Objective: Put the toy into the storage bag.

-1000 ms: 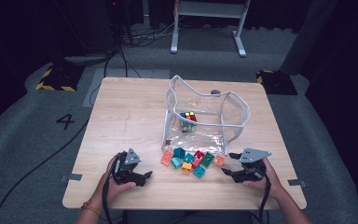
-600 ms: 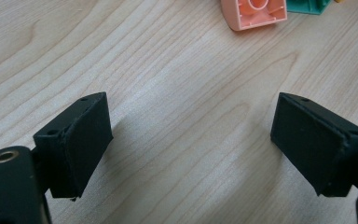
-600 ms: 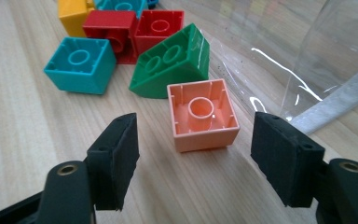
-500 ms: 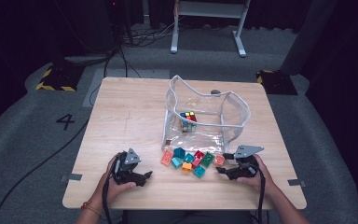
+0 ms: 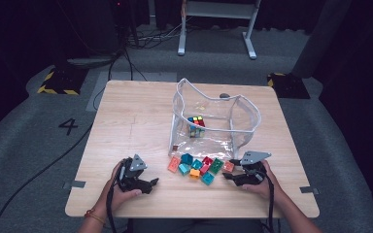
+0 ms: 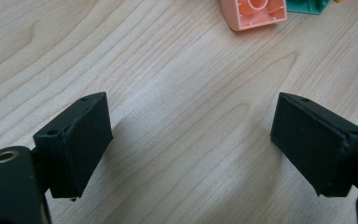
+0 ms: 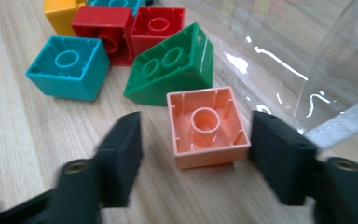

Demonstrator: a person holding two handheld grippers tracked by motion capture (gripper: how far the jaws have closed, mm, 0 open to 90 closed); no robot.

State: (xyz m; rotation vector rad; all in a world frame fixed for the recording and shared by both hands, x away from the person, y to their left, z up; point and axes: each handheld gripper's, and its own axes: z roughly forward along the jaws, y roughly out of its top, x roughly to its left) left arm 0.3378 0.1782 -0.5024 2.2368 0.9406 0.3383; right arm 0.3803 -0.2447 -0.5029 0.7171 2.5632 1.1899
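The desk (image 5: pixel 136 121) is a pale wooden top, most of it bare, with the work gathered at its near right part. The largest thing on it is a clear plastic bag (image 5: pixel 213 121) with a white rim, standing open-mouthed so that bricks can be dropped in from above; a small multicoloured cube (image 5: pixel 196 124) already sits inside it. Just in front of the bag lies a loose cluster of toy bricks (image 5: pixel 199 167), probably left there within easy reach of either hand.

The left tongs (image 5: pixel 148 183) rest low on the desk at the near left, well apart from the cluster. Their jaws stand wide apart over bare wood with nothing between them, and one peach brick (image 6: pixel 254 11) lies farther off at the top of the left gripper view. This hand looks idle, waiting its turn.

The right tongs (image 7: pixel 196 144) are the busy ones. They straddle the peach brick (image 7: pixel 208 127), which lies on the desk hollow side up at the right end of the cluster, just beside the bag's wall. The jaws have just been closing around it, one on each flank, yet a gap shows on both sides, so they are not clamped on it. A green sloped brick (image 7: pixel 172 67) and a teal brick (image 7: pixel 67 67) lie just behind, clear of the jaws, so the grip should take this brick alone.
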